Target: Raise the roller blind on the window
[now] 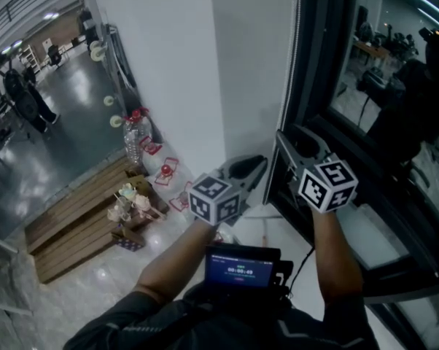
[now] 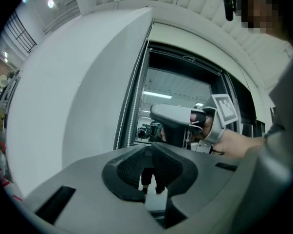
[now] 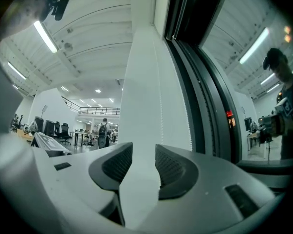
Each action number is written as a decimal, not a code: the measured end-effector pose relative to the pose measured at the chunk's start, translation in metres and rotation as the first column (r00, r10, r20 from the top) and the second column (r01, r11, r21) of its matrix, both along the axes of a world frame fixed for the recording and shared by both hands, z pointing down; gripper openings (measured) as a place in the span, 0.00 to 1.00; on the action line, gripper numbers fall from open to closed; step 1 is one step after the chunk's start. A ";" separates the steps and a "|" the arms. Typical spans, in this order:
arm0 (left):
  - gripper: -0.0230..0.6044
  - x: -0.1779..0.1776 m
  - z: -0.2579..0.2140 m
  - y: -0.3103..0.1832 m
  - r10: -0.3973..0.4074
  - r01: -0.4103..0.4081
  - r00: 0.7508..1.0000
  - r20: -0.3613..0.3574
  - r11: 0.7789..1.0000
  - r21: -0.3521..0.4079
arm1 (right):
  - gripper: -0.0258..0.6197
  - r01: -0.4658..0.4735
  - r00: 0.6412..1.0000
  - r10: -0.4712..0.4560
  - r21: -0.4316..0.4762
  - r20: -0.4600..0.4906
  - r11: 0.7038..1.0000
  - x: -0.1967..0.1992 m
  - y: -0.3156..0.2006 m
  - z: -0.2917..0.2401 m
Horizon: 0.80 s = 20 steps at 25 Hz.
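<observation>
The left gripper (image 2: 149, 151), level before the window (image 1: 318, 57), has its jaws a narrow slit apart and clamps nothing; only dark glass shows through the gap. The right gripper (image 3: 144, 147), closer to the window, has its jaws spread wide and empty.

Well left of the window, wooden pallets (image 1: 81, 221) and a bottle (image 1: 134, 141) sit on the floor. A white wall (image 1: 176, 64) adjoins the window, and a small screen (image 1: 241, 266) glows at the person's chest.

The bead chain (image 3: 159, 82) hangs along the window's left edge. It is just left of the left gripper's jaws, contact unclear, and just beyond the tip of the right gripper's jaw nearer the window. The blind itself cannot be picked out against the dark window.
</observation>
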<state>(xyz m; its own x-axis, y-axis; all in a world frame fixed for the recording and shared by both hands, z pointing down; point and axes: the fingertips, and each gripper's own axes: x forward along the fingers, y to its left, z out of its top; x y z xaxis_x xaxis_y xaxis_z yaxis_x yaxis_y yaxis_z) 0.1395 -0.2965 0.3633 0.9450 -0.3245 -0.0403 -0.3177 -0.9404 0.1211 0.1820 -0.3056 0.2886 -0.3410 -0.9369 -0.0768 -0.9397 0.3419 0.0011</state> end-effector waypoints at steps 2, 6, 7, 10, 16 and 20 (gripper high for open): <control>0.10 -0.002 -0.004 0.004 0.002 -0.002 1.000 0.002 1.000 0.007 | 0.29 0.020 1.000 -0.020 0.002 0.005 1.000 -0.003 0.006 -0.003; 0.03 -0.007 -0.004 0.005 -0.002 0.001 1.000 0.020 0.999 0.032 | 0.29 0.035 0.999 -0.035 0.027 0.005 0.999 -0.006 0.016 -0.007; 0.03 -0.008 -0.006 0.009 0.007 -0.007 1.000 0.009 1.000 0.027 | 0.29 0.041 0.999 -0.041 0.033 0.012 0.999 -0.006 0.019 -0.008; 0.03 -0.012 -0.014 0.020 0.021 -0.021 0.999 -0.025 1.000 0.006 | 0.28 0.050 0.998 -0.051 0.040 0.031 0.998 -0.005 0.031 -0.011; 0.03 -0.018 -0.017 0.027 -0.034 0.034 0.999 -0.006 0.999 0.011 | 0.19 0.089 0.996 -0.090 0.034 0.026 0.995 -0.005 0.047 -0.003; 0.03 -0.018 -0.019 0.037 -0.054 0.054 0.998 0.013 0.998 0.028 | 0.15 0.106 0.993 -0.108 0.037 0.043 0.994 0.002 0.056 0.000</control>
<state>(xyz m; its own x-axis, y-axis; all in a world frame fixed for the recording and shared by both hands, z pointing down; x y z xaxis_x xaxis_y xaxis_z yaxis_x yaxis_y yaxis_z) 0.1212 -0.2600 0.3442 0.9267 -0.3740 -0.0371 -0.3696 -0.9247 0.0906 0.1836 -0.2499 0.2882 -0.4348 -0.8916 -0.1264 -0.8970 0.4412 -0.0270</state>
